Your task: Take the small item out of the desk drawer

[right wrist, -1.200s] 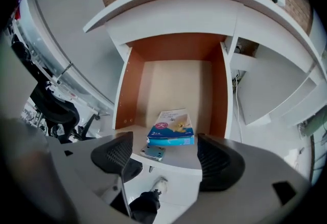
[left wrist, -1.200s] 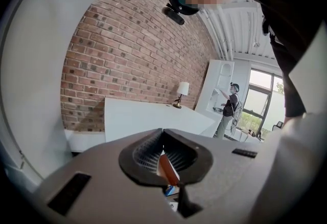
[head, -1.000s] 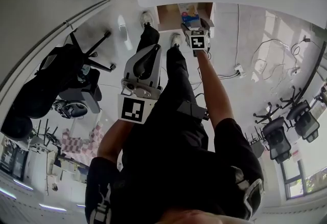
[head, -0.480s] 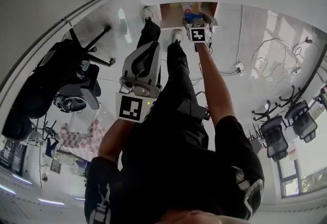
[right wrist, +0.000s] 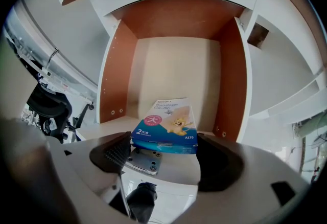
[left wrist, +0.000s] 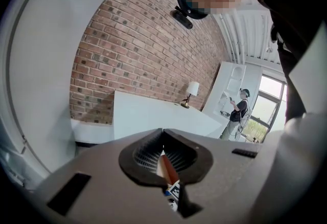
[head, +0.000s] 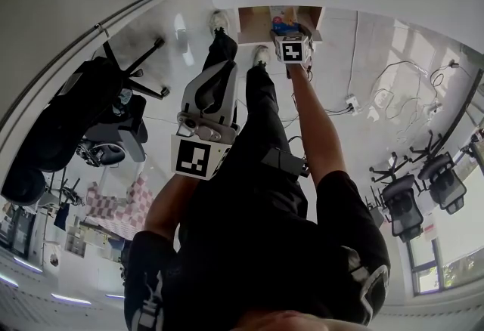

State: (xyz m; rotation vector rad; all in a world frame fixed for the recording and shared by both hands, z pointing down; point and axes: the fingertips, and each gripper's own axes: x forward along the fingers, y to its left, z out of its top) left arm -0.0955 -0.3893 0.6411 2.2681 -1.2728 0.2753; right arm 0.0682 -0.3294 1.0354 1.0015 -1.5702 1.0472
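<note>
The open desk drawer (head: 253, 26) sits under the white desk edge, with brown sides and a pale bottom (right wrist: 173, 64). A small blue box (right wrist: 166, 126) with a cartoon print lies at the drawer's front, and shows as a blue speck (head: 283, 20) in the head view. My right gripper (head: 286, 29) reaches to the drawer front. Its jaws (right wrist: 166, 150) stand wide apart, with the box filling the gap and touching both pads. My left gripper (head: 219, 74) is held near the person's waist, pointing up. Its pads (left wrist: 163, 138) are pressed together with nothing between them.
Black office chairs (head: 83, 118) stand at the left, more chairs (head: 412, 205) at the right. Cables and a power strip (head: 353, 104) lie on the floor right of the drawer. The left gripper view shows a brick wall (left wrist: 133, 49) and a distant person (left wrist: 239, 110) by a window.
My right gripper has edged slightly closer to the drawer and the box. The left gripper has stayed near the waist.
</note>
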